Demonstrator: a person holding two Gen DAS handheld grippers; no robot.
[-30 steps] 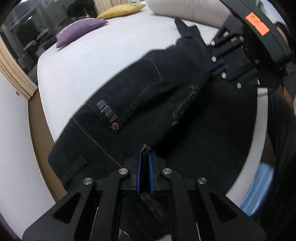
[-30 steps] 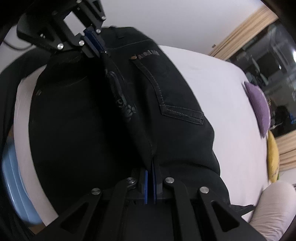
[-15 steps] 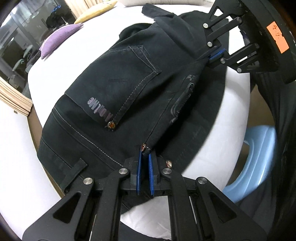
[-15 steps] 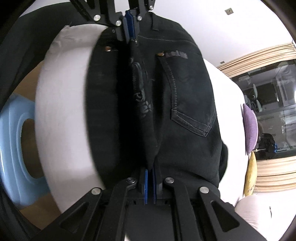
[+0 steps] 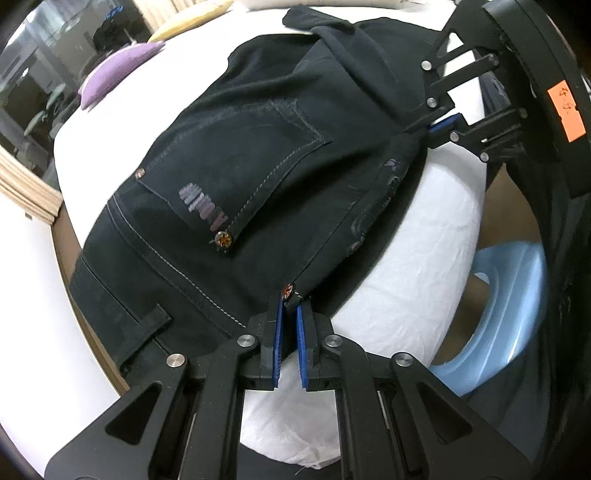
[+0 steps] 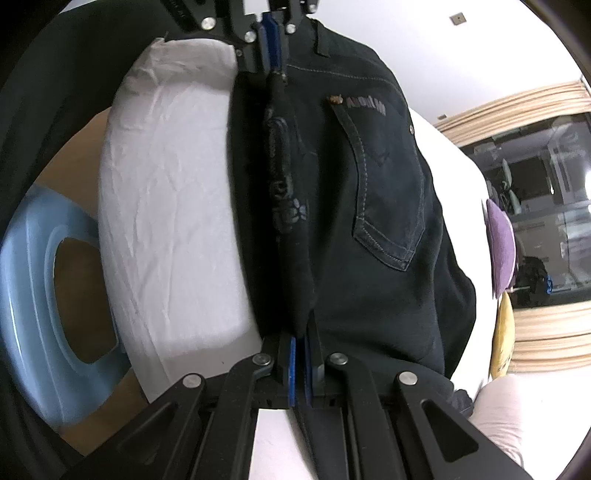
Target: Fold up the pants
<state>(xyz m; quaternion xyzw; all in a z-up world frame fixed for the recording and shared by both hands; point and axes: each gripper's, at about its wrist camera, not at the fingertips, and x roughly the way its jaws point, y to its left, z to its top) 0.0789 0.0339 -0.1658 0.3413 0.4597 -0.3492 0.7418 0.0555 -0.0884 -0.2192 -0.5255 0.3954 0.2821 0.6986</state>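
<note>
A: Pants (image 5: 258, 177) where?
B: On the white bed (image 5: 417, 258), lying along its near edge, folded lengthwise, back pocket (image 5: 243, 162) up w/ printed lettering and a copper rivet at the pocket corner. Waistband w/ belt loop (image 5: 147, 325) hangs over the bed's left edge in the left wrist view.
A: Grippers?
B: Left gripper (image 5: 290, 314) is clamped on the folded edge at the waist end, fabric pinched at the blue pads' tips. Right gripper (image 6: 301, 343) is closed tight on the same fold farther down the legs; cloth runs between its pads. Fold looks taut between the two.
A: Anything else around?
B: Purple cushion (image 5: 114, 70) and yellow cushion (image 5: 192, 18) near the bed's far edge, well apart from the pants. Light blue plastic stool (image 6: 48, 295) on the floor just beside the bed's near edge.
</note>
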